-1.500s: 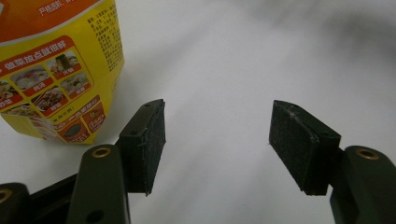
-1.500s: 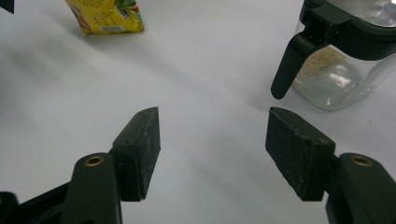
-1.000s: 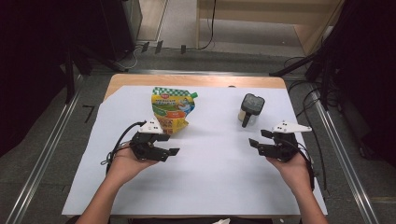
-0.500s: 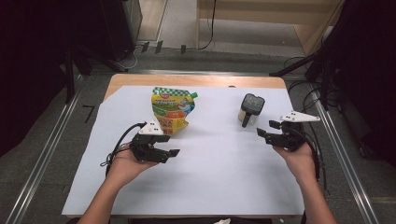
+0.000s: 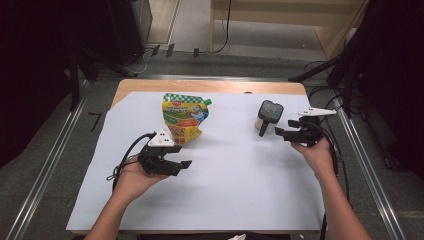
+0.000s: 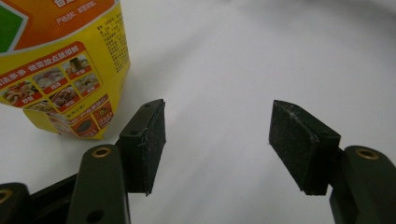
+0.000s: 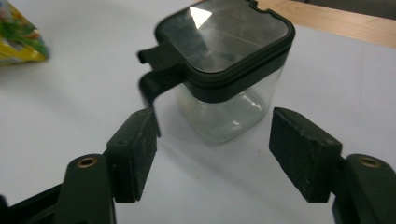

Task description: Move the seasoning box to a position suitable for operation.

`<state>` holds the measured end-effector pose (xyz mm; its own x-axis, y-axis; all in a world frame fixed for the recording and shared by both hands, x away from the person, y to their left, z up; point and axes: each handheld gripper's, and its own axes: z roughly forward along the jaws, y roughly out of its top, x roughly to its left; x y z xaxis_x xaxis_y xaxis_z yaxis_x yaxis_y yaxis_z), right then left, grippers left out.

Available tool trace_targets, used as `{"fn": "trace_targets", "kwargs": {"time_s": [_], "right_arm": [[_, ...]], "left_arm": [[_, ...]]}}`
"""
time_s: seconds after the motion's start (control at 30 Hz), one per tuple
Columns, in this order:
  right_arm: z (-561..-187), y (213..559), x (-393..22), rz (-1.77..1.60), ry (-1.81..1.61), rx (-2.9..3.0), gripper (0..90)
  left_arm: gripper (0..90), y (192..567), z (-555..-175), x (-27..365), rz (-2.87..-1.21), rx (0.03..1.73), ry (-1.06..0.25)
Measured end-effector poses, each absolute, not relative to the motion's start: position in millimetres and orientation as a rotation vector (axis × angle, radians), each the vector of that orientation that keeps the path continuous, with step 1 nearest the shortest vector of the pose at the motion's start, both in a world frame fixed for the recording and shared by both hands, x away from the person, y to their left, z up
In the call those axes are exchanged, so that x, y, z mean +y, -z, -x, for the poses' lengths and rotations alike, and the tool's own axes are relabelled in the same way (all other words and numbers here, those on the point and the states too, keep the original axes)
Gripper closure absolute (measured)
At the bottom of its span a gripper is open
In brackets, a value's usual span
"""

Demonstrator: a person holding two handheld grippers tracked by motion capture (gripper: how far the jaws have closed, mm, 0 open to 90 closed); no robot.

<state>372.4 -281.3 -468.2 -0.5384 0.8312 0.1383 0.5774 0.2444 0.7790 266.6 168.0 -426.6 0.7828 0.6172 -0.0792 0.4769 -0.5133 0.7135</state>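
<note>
A clear square jar with a black lid and a black side handle [image 5: 267,117] [image 7: 224,77] stands at the right of the white sheet. My right gripper [image 5: 280,133] [image 7: 212,154] is open just short of it, its jaws aimed at the jar with nothing between them. A yellow and green spouted food pouch [image 5: 183,118] [image 6: 58,60] stands upright at the middle left. My left gripper [image 5: 182,167] [image 6: 217,144] rests open on the sheet just in front of the pouch, holding nothing.
A white sheet [image 5: 225,185] covers most of the wooden table [image 5: 150,86]. Metal rails run along the floor on both sides. Cables trail from each gripper. Dark equipment stands at the far left and far right.
My right gripper has moved forward and leftward, up to the jar. The left gripper and the pouch have stayed put.
</note>
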Motion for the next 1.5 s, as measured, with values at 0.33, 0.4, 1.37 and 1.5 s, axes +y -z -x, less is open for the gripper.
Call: {"fn": "trace_targets", "kwargs": {"time_s": [0.33,0.4,1.37,1.5], "right_arm": [[-398.8,484.9,-282.1,-1.320,-1.153,2.232,18.2],[-403.6,488.1,-281.5,-1.306,-1.154,2.234,17.6],[-433.4,513.9,-237.5,-1.224,-1.225,2.227,9.9],[-434.8,516.3,-230.9,-1.224,-1.241,2.186,9.7]], "left_arm": [[37.7,428.4,-265.7,169.1,-2.223,0.817,-0.240],[37.7,428.5,-265.6,169.2,-2.222,0.815,-0.237],[38.0,431.2,-269.0,176.4,-2.202,0.839,-0.212],[38.0,431.1,-268.8,175.6,-2.205,0.834,-0.213]]}}
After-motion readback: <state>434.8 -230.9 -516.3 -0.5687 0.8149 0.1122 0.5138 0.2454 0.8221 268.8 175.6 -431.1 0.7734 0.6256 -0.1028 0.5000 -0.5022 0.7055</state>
